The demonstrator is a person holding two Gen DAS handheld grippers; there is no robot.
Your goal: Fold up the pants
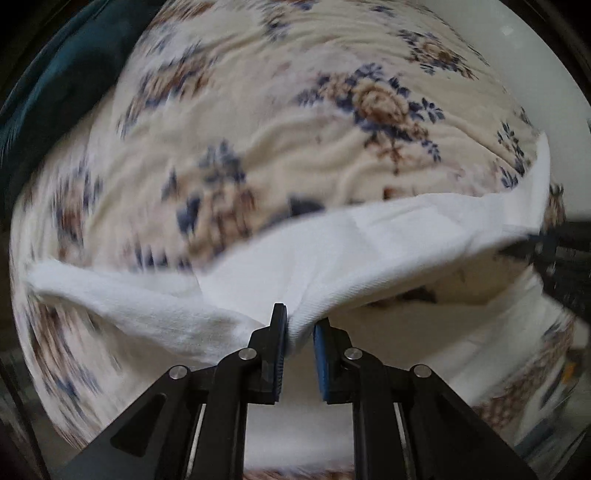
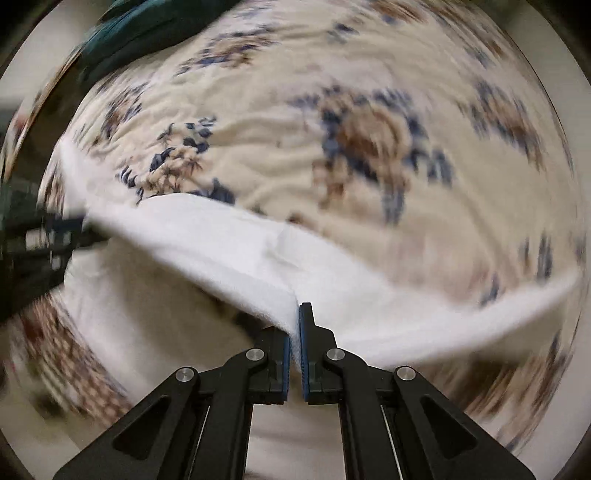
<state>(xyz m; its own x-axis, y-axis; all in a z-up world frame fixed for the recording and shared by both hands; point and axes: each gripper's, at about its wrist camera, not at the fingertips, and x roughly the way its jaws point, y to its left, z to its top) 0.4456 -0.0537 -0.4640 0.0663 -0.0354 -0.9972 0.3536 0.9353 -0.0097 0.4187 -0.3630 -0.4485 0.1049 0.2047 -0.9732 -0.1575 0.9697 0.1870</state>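
The white pants (image 1: 369,243) are lifted as a stretched band over a floral bedspread (image 1: 295,110). My left gripper (image 1: 300,325) is shut on a bunched edge of the pants, cloth pinched between its blue pads. My right gripper (image 2: 294,325) is shut on another edge of the same white pants (image 2: 229,240). The pants span between the two grippers. In the left wrist view the right gripper (image 1: 554,243) shows dark at the right edge. In the right wrist view the left gripper (image 2: 40,236) shows at the left edge. More white cloth hangs below the band. Both views are motion-blurred.
The cream bedspread with blue and brown flowers (image 2: 369,129) fills both views. A dark teal cloth (image 1: 55,74) lies at its far left corner, also in the right wrist view (image 2: 147,29). A pale wall (image 1: 535,74) stands beyond the bed's right side.
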